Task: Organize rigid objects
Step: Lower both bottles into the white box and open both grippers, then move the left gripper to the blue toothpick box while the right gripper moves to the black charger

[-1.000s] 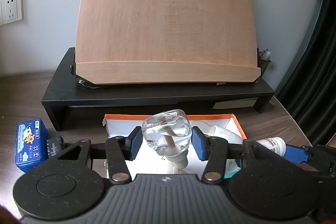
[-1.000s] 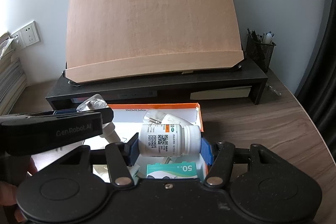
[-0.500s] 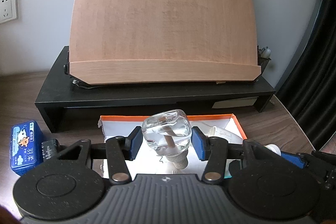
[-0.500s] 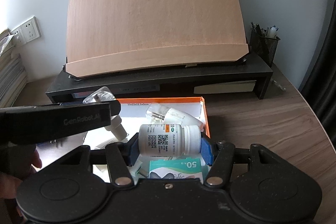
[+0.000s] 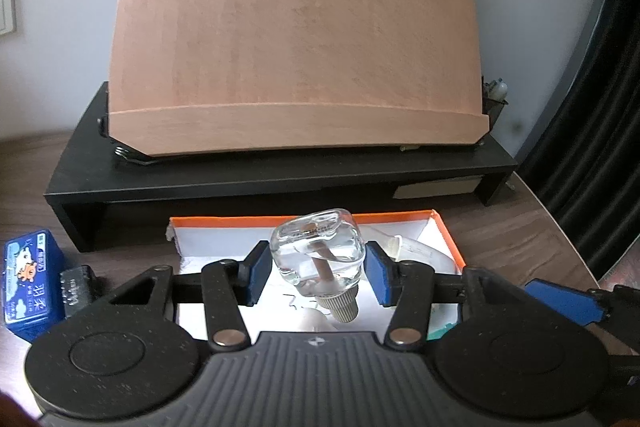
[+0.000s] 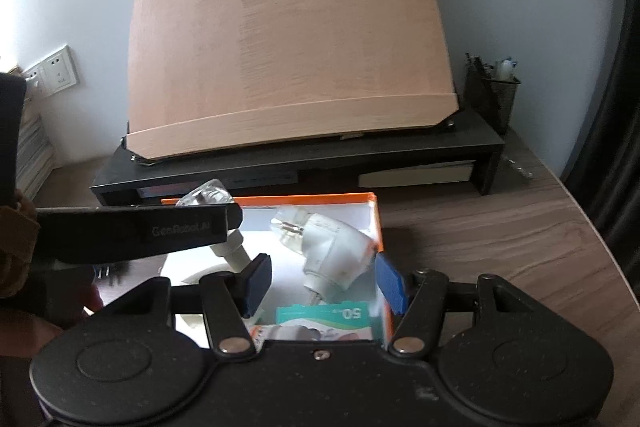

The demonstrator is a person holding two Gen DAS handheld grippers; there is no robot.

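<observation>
Glass is what my left tongs (image 5: 316,273) are pinching: a small clear bottle (image 5: 318,255), tilted, its ribbed cap pointing down and back toward me, blue pads pressed against both flanks. Directly below and ahead of those tongs lies the orange-rimmed box (image 5: 304,219), white inside, so the bottle hangs over its open interior rather than resting in it.

My right tongs (image 6: 324,281) are spread wide with nothing between the pads. Just beyond them, inside the box, I see a white plug-like fitting (image 6: 336,247) lying on its side, and nearer to me, under the tongs, a teal carton marked 50 (image 6: 326,315). From the right camera the left tongs cross in from the left side, over the box's left half.

As I judge it, the step in hand is setting the bottle down in the box. To do it well I would lower over the bare white floor on the left, away from the fitting, until the bottle is low, then ease the pads apart slowly, since smooth glass held aslant may roll. I would draw the right tongs back first so the two do not knock. Left of my left tongs, outside the box, sit a blue tissue pack (image 5: 28,281) and a small black part (image 5: 78,289).
</observation>
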